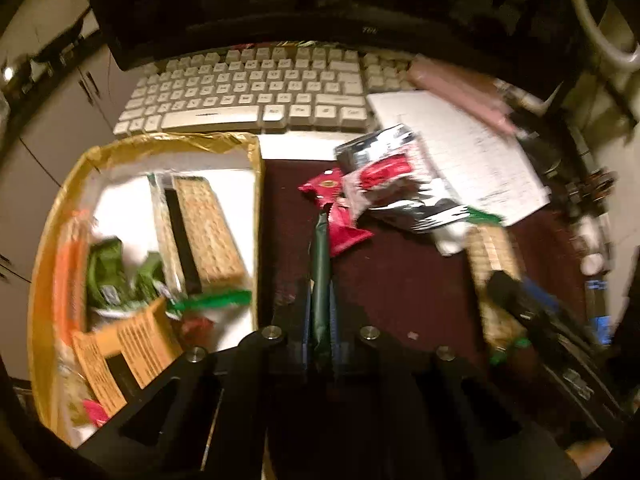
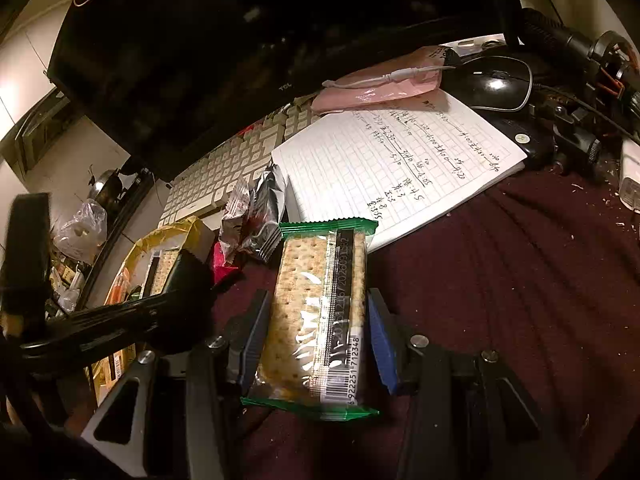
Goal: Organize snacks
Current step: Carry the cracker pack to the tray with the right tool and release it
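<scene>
The left gripper (image 1: 320, 292) has its fingers pinched fully together on a thin, dark green foil wrapper (image 1: 321, 256), which stands on edge between them over the maroon cloth-covered desk (image 1: 400, 280), just right of the yellow-taped cardboard box (image 1: 256, 208) that already holds snacks. The right gripper (image 2: 316, 320) has its fingers about half open around a clear, green-edged packet of square crackers (image 2: 320, 312) lying on the desk; whether the pads actually press its sides cannot be told

The green wrapper is slim and slick, so it may slide out on the way to the box. The crackers may crack if squeezed harder, or drop if lifted loosely. The red snack packet (image 1: 340, 216) lies close enough to be knocked
</scene>
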